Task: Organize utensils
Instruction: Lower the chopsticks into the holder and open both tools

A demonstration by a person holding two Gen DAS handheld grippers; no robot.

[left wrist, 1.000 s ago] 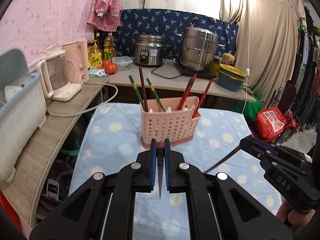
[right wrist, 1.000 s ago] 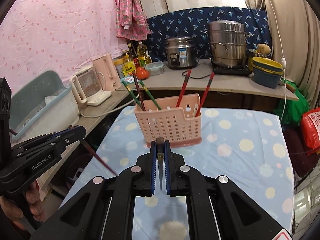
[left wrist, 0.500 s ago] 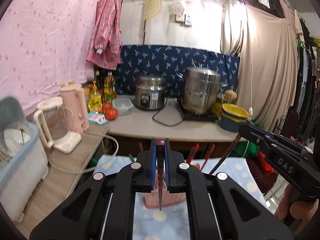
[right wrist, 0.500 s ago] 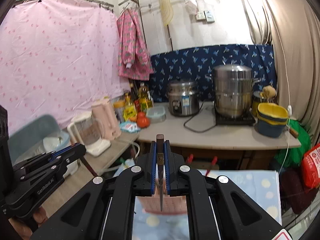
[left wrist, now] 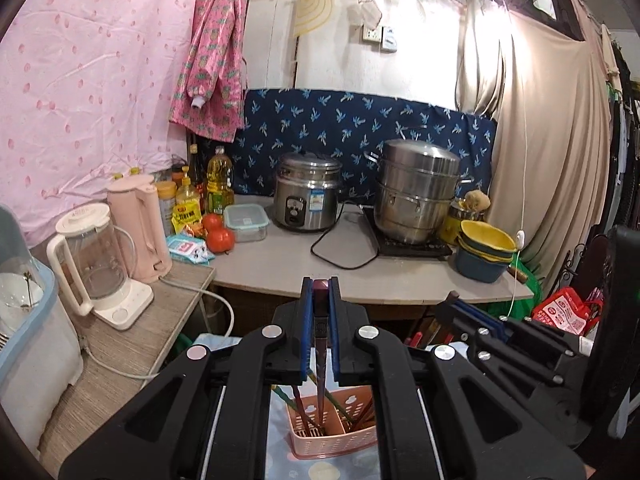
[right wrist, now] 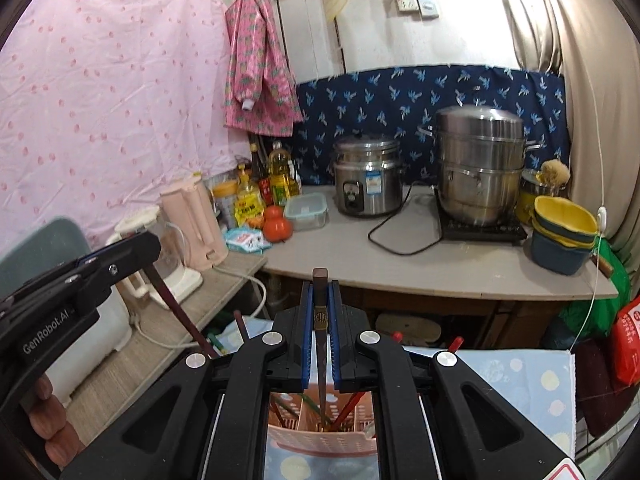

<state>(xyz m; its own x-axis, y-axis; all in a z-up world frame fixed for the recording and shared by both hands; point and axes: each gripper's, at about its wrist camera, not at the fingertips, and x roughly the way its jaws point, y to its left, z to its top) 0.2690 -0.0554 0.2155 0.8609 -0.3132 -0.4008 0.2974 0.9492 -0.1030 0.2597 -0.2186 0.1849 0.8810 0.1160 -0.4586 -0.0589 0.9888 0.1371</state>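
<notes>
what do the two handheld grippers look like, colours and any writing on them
Both are matte black plastic with angular linkage arms, silver round rivets and blue pads lining the fingers. The left gripper carries white "GenRobot.AI" lettering on its side, seen from the right wrist view. The right gripper matches it in build; no lettering on it reads clearly here.

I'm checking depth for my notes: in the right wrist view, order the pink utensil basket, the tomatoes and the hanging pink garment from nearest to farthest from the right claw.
1. Pink utensil basket, just below the right claw.
2. Tomatoes, on the counter, left of centre.
3. Pink garment, hanging on the back wall, upper left.
</notes>
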